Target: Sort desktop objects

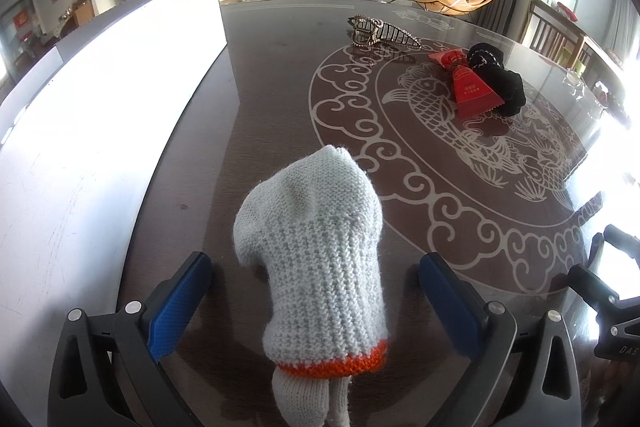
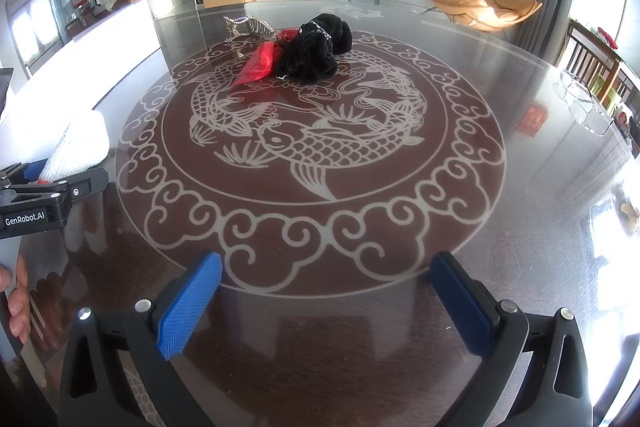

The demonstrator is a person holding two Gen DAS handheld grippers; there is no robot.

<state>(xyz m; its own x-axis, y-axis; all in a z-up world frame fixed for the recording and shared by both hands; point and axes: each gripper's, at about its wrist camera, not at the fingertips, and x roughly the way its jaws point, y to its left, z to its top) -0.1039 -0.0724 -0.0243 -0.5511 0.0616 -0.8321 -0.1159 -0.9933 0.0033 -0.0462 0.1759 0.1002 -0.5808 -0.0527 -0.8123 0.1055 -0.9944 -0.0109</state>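
The left gripper (image 1: 316, 303) gapes wide around a knitted glove (image 1: 320, 259) lying on the table (image 1: 272, 87), unclamped, beside the white box (image 1: 100, 107) wall on its left. The right gripper (image 2: 326, 301) is wide open, holding nothing, over bare tabletop; a hair clip (image 2: 248, 27), red packet (image 2: 260, 65) and black cloth (image 2: 316, 49) lie far off.

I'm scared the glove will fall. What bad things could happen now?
The knit glove sits between the left gripper fingers, but the jaws stand wide apart, not touching it, so closing off-centre might only pinch loose knit and let it slip.
The white box is close on the left, so a swing could bump its wall.
The red packet, black scrunchie and hair claw lie bunched together, so the right gripper may grab two at once.
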